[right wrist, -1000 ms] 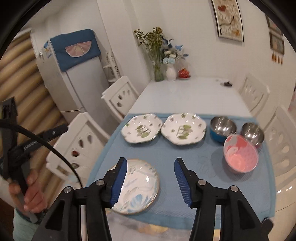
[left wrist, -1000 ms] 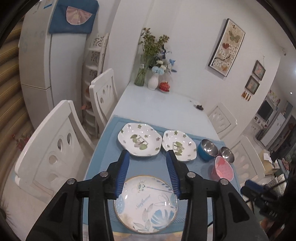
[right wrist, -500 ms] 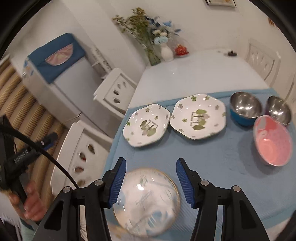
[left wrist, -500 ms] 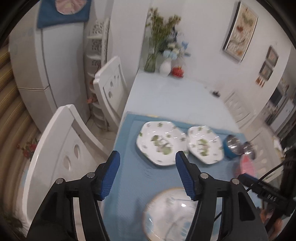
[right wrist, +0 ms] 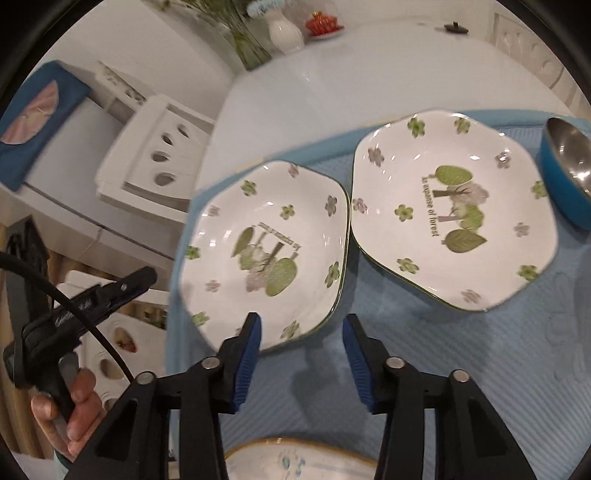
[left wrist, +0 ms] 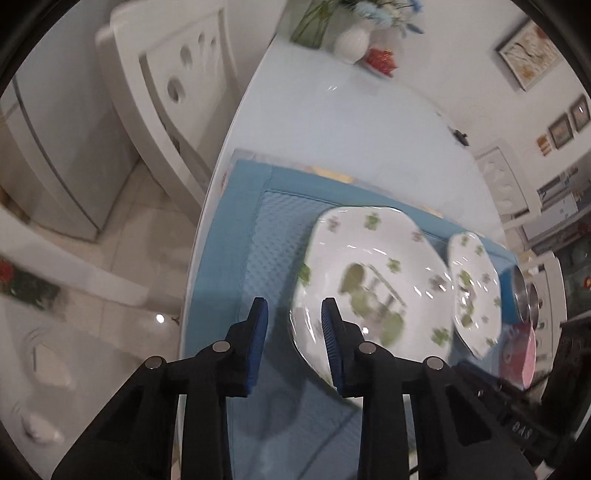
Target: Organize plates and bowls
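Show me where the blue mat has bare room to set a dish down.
Bare mat lies between the two floral plates and the round plate. Also left of the left floral plate. Crowded by the blue bowl.

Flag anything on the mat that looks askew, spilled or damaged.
Nothing stands out. Both floral plates, left and right, lie flat on the blue mat, apparently unchipped, nothing spilled. The left-wrist view is too blurred to add detail.

Home dining room: table (right wrist: 332, 74), chair (left wrist: 177, 74), vase (right wrist: 284, 29).

Bare blue mat (right wrist: 461, 369) ahead of right tongs (right wrist: 301, 354); two floral plates (right wrist: 266, 254) beyond, nearly touching.
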`<action>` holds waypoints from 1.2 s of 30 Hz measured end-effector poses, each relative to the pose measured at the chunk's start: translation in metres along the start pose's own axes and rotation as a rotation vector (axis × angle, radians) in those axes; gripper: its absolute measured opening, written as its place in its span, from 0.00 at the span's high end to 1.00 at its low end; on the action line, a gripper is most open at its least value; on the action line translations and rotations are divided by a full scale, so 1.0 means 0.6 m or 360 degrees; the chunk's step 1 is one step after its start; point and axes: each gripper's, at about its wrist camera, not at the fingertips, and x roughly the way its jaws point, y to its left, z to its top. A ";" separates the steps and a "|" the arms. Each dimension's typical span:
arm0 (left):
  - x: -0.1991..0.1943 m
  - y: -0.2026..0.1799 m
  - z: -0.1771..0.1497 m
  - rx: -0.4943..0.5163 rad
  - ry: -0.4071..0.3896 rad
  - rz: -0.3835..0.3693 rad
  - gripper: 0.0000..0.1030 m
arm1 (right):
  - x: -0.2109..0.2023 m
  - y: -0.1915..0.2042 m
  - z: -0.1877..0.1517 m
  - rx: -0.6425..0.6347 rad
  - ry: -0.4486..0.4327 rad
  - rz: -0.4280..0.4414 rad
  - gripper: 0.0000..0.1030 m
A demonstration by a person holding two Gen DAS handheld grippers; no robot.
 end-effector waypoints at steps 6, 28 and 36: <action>0.070 0.008 0.007 -0.0010 0.0106 -0.0140 0.74 | 0.048 0.001 0.019 -0.0042 0.0034 -0.0089 0.71; 0.039 0.030 -0.085 -0.0044 0.0065 -0.0117 0.79 | 0.110 0.052 0.012 -0.0482 0.0220 -0.0094 0.73; 0.043 0.017 -0.070 0.0092 -0.0002 -0.0121 0.78 | 0.117 0.051 0.017 -0.0467 0.0198 -0.0005 0.70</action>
